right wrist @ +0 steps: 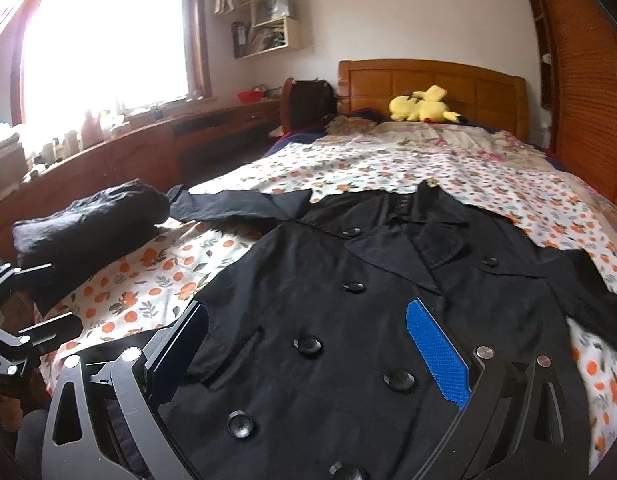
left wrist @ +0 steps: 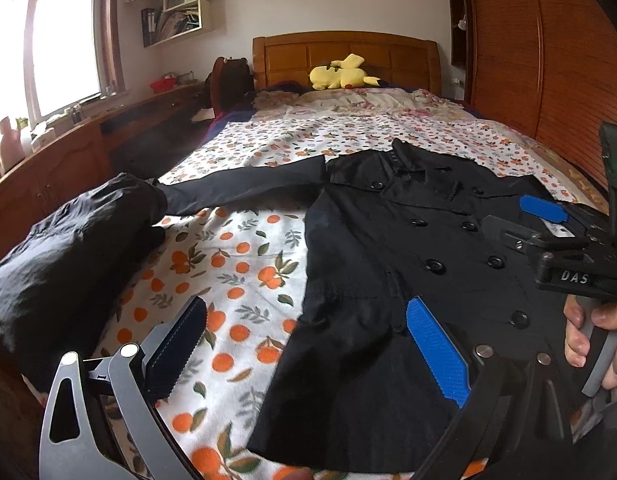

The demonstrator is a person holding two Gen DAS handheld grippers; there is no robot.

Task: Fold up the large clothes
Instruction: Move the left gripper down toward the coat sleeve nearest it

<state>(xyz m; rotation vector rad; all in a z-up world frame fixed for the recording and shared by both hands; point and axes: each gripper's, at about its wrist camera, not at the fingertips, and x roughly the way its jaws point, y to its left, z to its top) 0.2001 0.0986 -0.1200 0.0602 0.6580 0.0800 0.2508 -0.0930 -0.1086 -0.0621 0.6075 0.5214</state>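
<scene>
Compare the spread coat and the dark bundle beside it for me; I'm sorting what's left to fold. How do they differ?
The coat lies flat and opened out, sleeves spread; the bundle is bunched into a thick lump. The coat shows two rows of buttons and a collar; the bundle shows only creased cloth. The coat fills the middle of the bed; the bundle sits at its left edge. Both are black.

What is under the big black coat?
The black coat lies flat on a bedspread with an orange fruit print, which shows all around its edges. What the coat covers cannot be seen.
</scene>
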